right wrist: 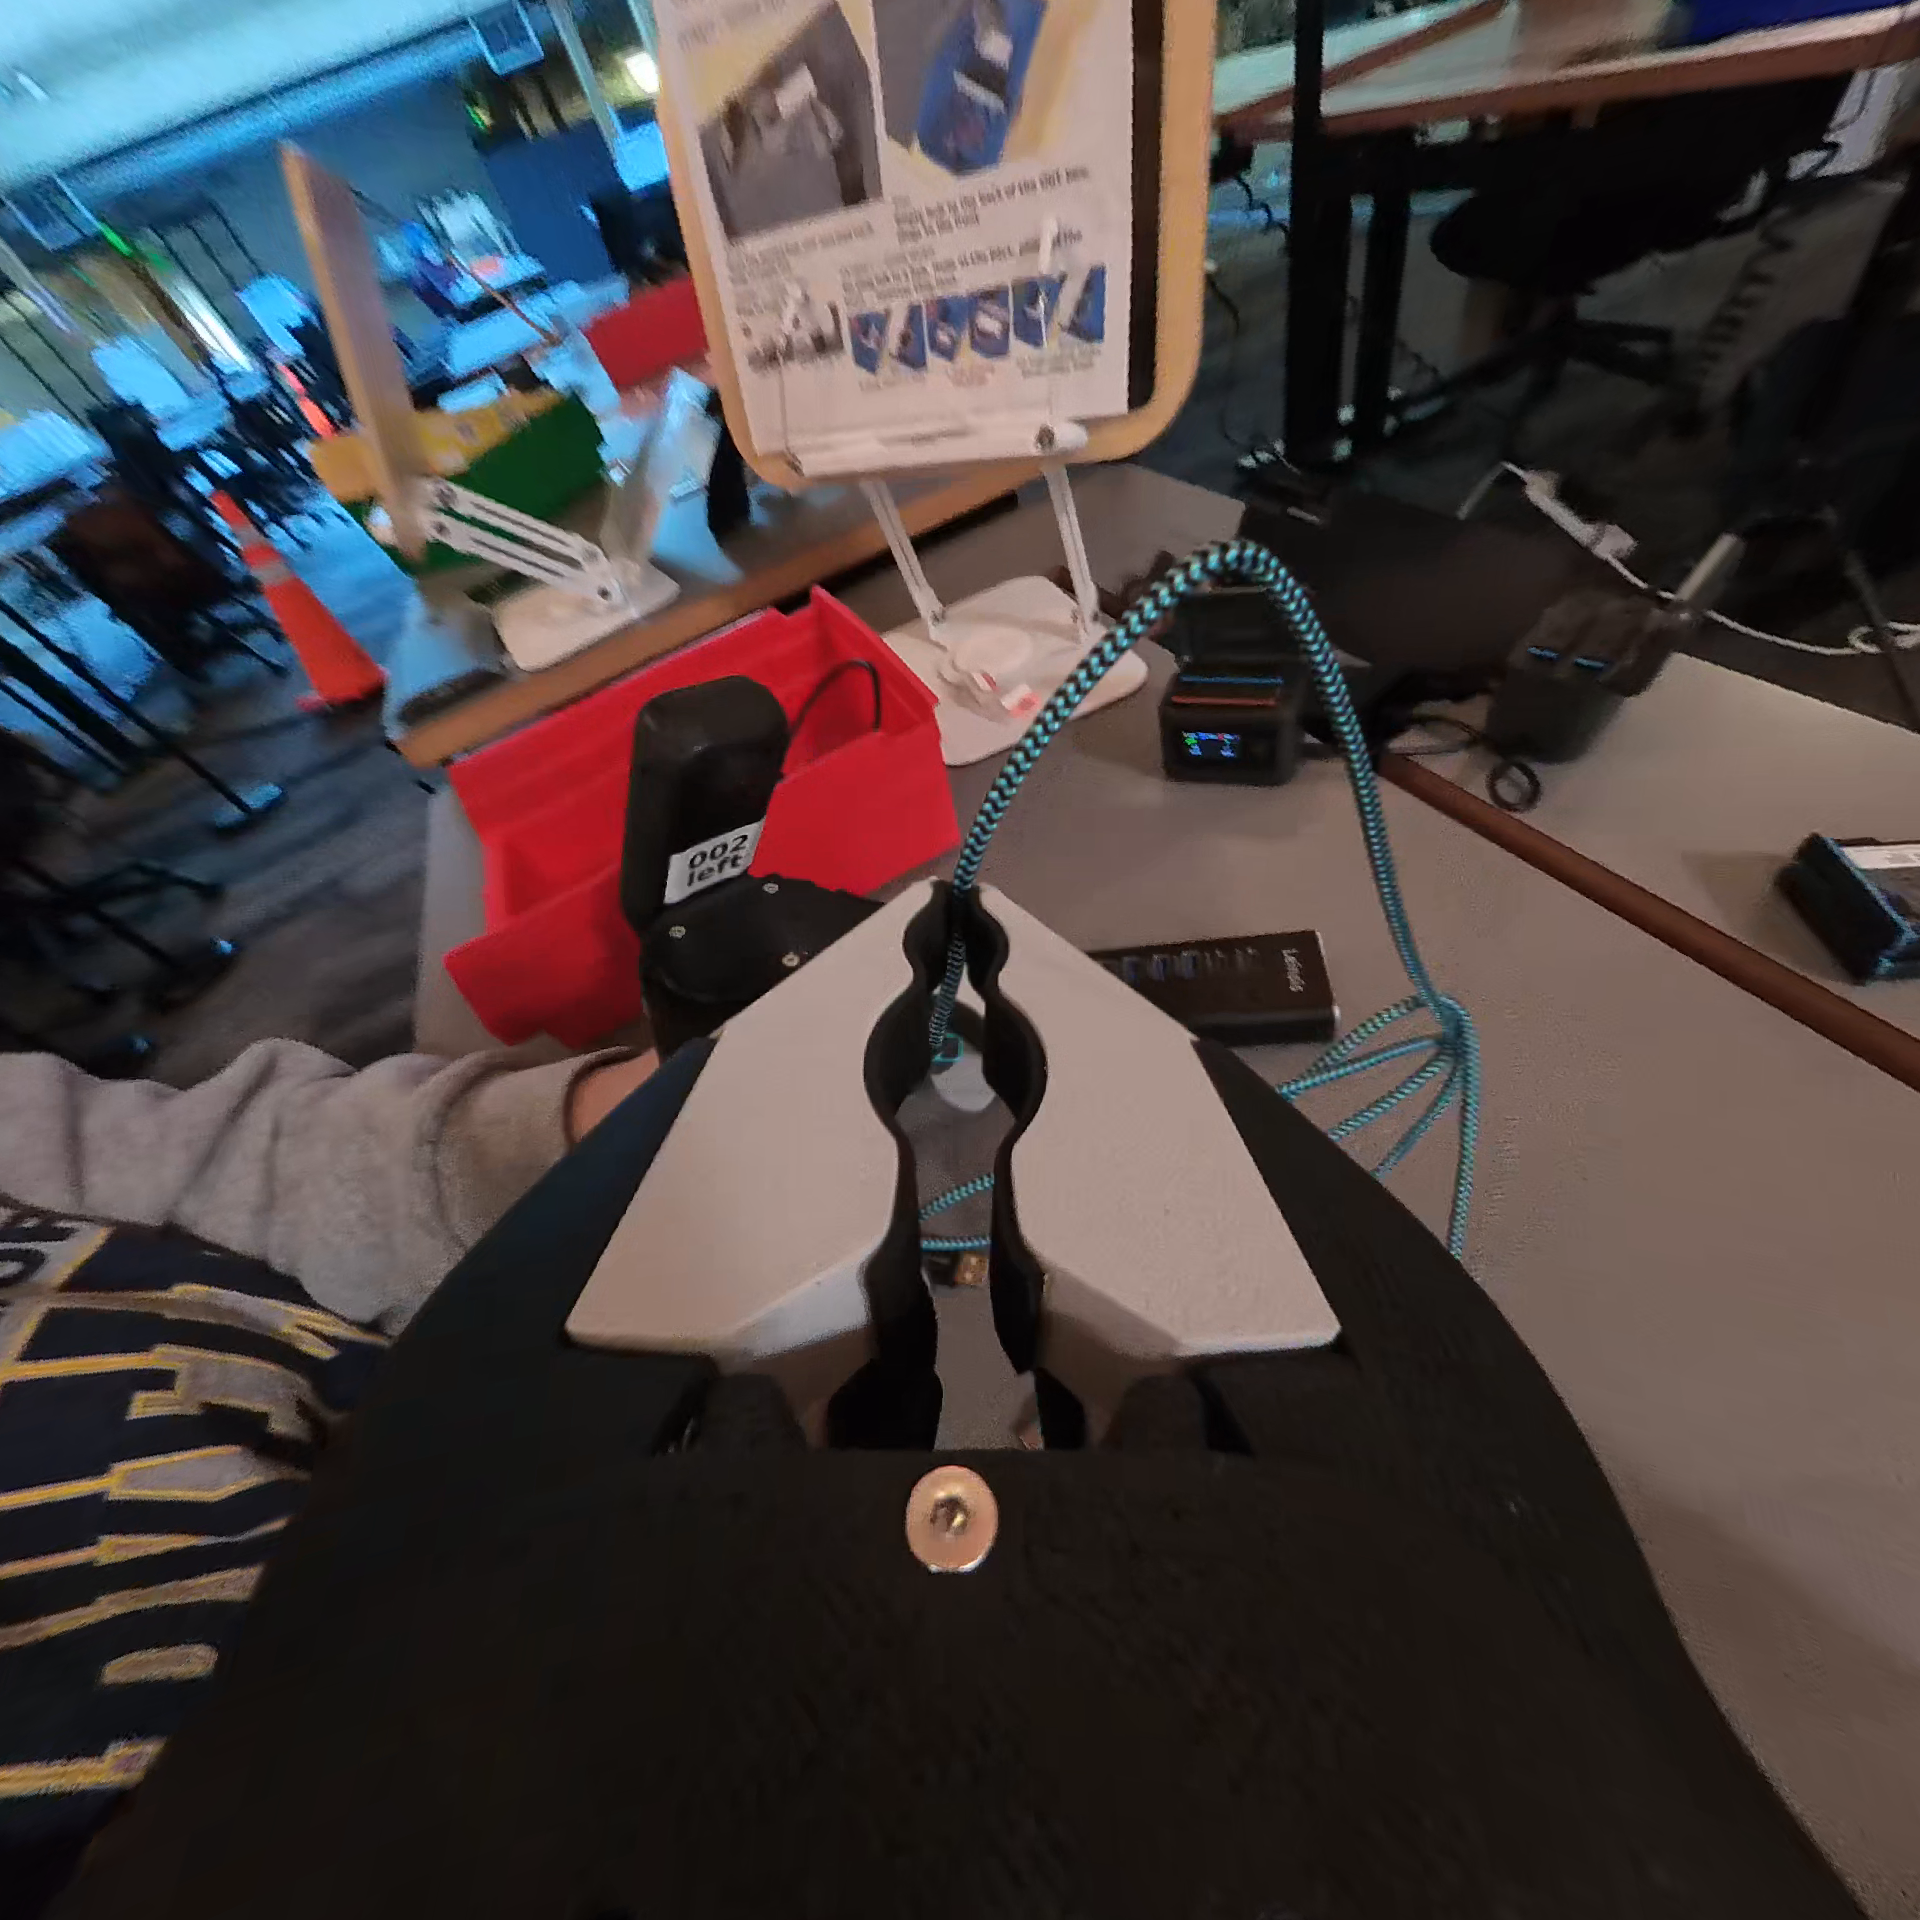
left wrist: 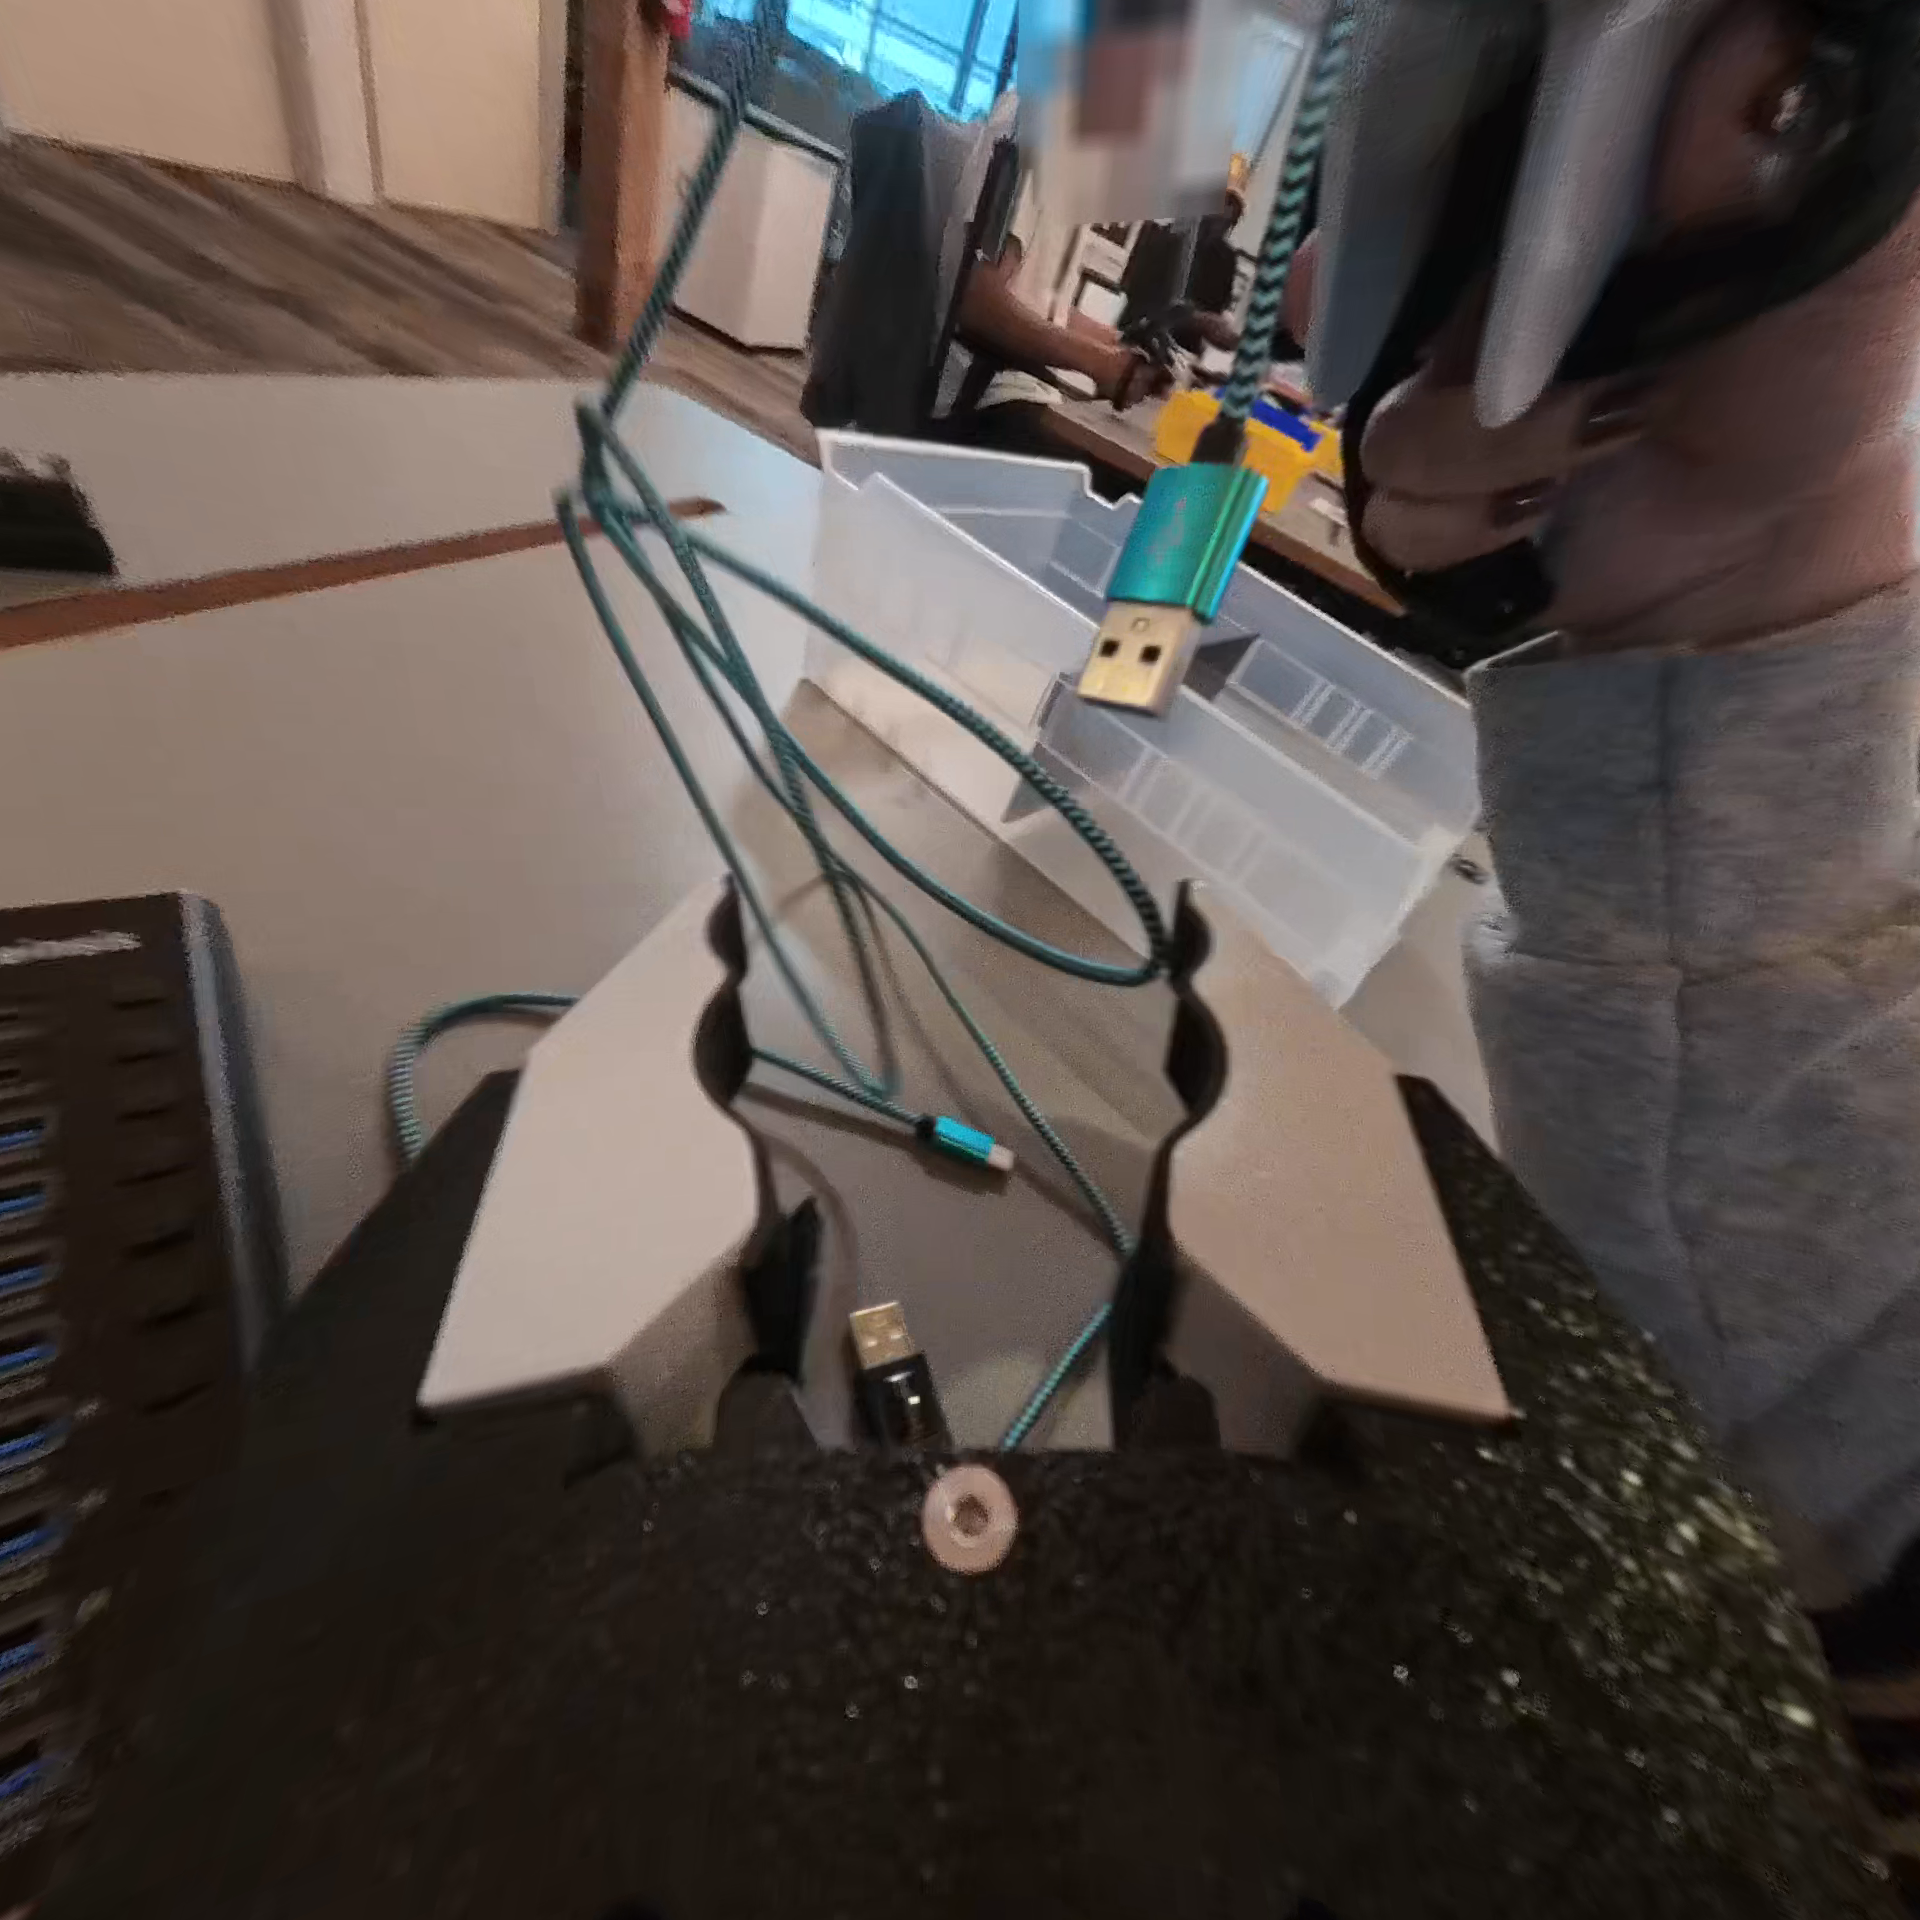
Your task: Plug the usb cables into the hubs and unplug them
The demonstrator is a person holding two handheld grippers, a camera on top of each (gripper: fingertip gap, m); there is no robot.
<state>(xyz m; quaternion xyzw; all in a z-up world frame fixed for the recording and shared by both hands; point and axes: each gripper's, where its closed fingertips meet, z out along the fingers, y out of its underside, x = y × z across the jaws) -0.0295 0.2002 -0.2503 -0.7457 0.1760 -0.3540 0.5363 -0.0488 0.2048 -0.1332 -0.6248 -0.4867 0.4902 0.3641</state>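
My left gripper (left wrist: 956, 914) is open and empty above the grey table. A teal braided USB cable (left wrist: 665, 644) hangs in loops in front of it and brushes the right finger. Its teal USB-A plug (left wrist: 1174, 592) dangles in the air at upper right. A small teal connector (left wrist: 961, 1143) and a black USB plug (left wrist: 894, 1371) lie on the table between the jaws. A black hub with blue ports (left wrist: 94, 1299) stands at the left edge. My right gripper (right wrist: 961, 914) is shut on the teal cable (right wrist: 1340, 707), which arcs up and right. A flat black hub (right wrist: 1226, 987) lies just beyond.
A clear plastic bin (left wrist: 1143, 675) sits ahead of the left gripper and a person in grey trousers (left wrist: 1683, 987) stands to its right. A red bin (right wrist: 582, 831), a sign on a white stand (right wrist: 935, 229), black charger boxes (right wrist: 1231, 717) and the left gripper's camera (right wrist: 707, 790) surround the right gripper.
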